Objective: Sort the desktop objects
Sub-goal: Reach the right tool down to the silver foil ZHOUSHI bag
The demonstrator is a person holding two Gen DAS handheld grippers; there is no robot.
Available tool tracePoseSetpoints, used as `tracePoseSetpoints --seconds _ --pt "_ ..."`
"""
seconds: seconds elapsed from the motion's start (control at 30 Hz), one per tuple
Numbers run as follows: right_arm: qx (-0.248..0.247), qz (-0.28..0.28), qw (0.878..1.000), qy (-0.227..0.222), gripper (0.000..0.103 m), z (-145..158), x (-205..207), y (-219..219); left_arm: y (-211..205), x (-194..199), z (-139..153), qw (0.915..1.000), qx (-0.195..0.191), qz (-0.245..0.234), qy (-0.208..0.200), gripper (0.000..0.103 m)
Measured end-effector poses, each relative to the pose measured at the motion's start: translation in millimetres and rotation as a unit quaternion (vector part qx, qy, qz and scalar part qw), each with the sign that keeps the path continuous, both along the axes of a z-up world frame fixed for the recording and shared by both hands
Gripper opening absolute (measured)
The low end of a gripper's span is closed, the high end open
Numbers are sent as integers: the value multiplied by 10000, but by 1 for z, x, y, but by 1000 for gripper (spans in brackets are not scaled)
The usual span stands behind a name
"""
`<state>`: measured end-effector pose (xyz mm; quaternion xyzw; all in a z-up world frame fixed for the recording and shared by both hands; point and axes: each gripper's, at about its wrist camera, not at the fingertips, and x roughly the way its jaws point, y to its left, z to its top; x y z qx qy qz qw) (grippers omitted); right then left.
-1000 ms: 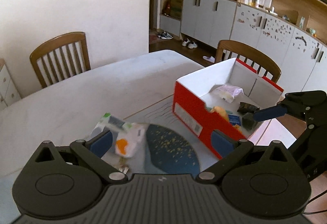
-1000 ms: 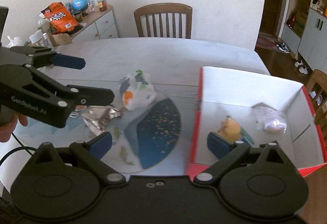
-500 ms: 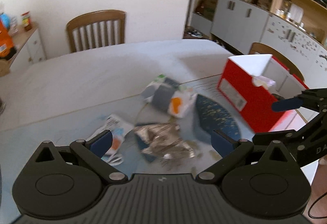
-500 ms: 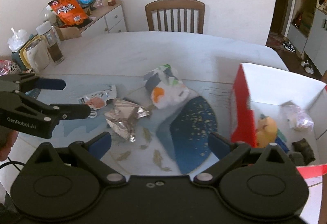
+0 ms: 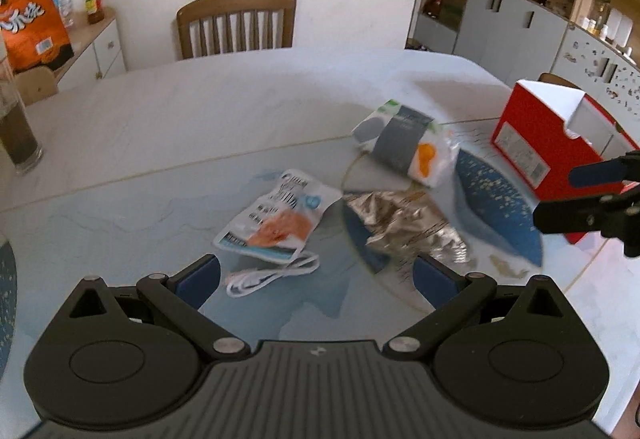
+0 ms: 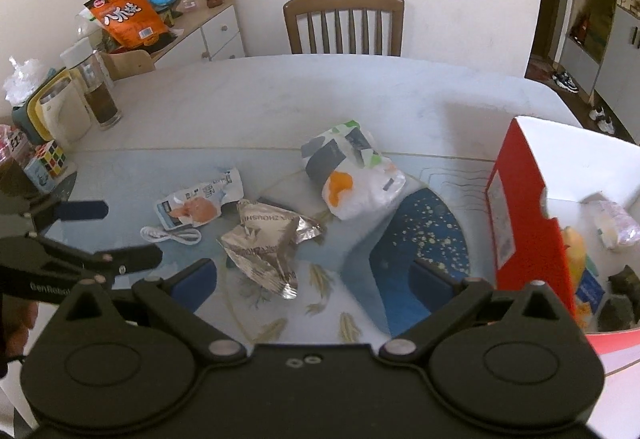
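Left wrist view
- Left hand-held gripper [image 5: 316,275]: jaws spread wide, nothing between them; it hangs above the tabletop [image 5: 168,127].
- White cable [image 5: 272,275]: coiled on the tabletop just ahead of the blue pads, nearer the left one.
- Flat snack packet [image 5: 278,223]: lies touching or just beyond the cable.
- Crumpled foil wrapper [image 5: 404,225]: beside the flat packet, near the right pad.
- White pouch [image 5: 404,149]: farther out, with an orange mark on it; blurred.
- Red box [image 5: 540,147]: at the right edge, well apart from the cable.
- Right hand-held gripper [image 5: 588,195]: seen side-on in front of the box, fingers apart.

Right wrist view
- Right hand-held gripper [image 6: 314,281]: jaws wide, holding nothing, just beside the red box [image 6: 524,223].
- Box contents: several items already lie inside; a yellow item and a pale wrapped one are distinguishable.
- Loose items: foil wrapper [image 6: 268,243], flat snack packet [image 6: 198,203], cable [image 6: 170,235] and white pouch [image 6: 352,175] remain on the tabletop [image 6: 280,99].
- Left hand-held gripper [image 6: 88,235]: at the left, open over the cable area.

Step in hand
- Judgement: sorting partly done; the left unit appears to be lining up on a next item, likely the cable or the flat packet.

Next move
- Requirement: lower until the pads straddle the chosen item, then close; thin, flat items need a low approach against the tabletop.
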<state>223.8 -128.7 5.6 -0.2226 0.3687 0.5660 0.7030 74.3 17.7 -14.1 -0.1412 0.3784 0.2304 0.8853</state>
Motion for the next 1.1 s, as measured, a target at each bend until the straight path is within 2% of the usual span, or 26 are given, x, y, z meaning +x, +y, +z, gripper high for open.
tracePoseSetpoints --seconds 0.27,0.43,0.6,0.83,1.1 --pt "-147 16 9999 55 103 -13 -5 19 11 1 -24 9998 -42 168 133 103" --pt "-243 112 9996 97 103 -23 -11 37 21 4 -37 9991 65 401 151 103" --pt "-327 197 9992 109 103 -31 -16 52 24 14 -49 9985 157 428 288 103" --pt "-466 215 9986 140 103 -41 -18 72 23 24 -60 9942 367 904 455 103" --pt "-548 283 9979 173 103 -48 -23 92 19 29 -65 9902 574 1187 458 103"
